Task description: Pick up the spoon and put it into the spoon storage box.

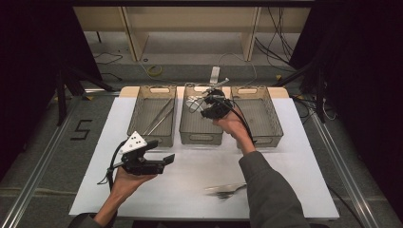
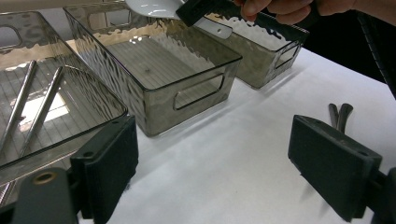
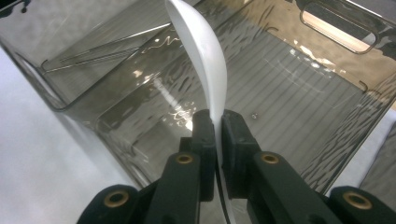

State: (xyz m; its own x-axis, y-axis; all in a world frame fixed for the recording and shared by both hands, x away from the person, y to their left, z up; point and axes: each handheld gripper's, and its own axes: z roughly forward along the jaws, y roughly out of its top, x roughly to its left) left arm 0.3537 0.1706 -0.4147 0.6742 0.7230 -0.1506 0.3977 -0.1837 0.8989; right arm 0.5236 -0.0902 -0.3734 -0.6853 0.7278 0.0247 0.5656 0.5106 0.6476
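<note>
White spoon point(image 3: 205, 60) is pinched by its handle in the right gripper point(image 3: 215, 135), above the middle bin point(image 1: 202, 137), bowl pointing away from the jaws. Left bin point(image 1: 142, 128) holds metal tongs point(image 1: 159, 116); near the middle bin, the left gripper point(image 1: 159, 159) hovers spread, empty.

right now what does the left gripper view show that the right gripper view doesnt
Left gripper view: its own open tool over the white table cover, two dark utensil handles lying on it, the third bin, the other hand, and two metal rods in the nearest bin.

Right gripper view: the right tool shut on the white spoon, seen from behind the jaws.

Both: that spoon over the middle bin, and the white cover.
</note>
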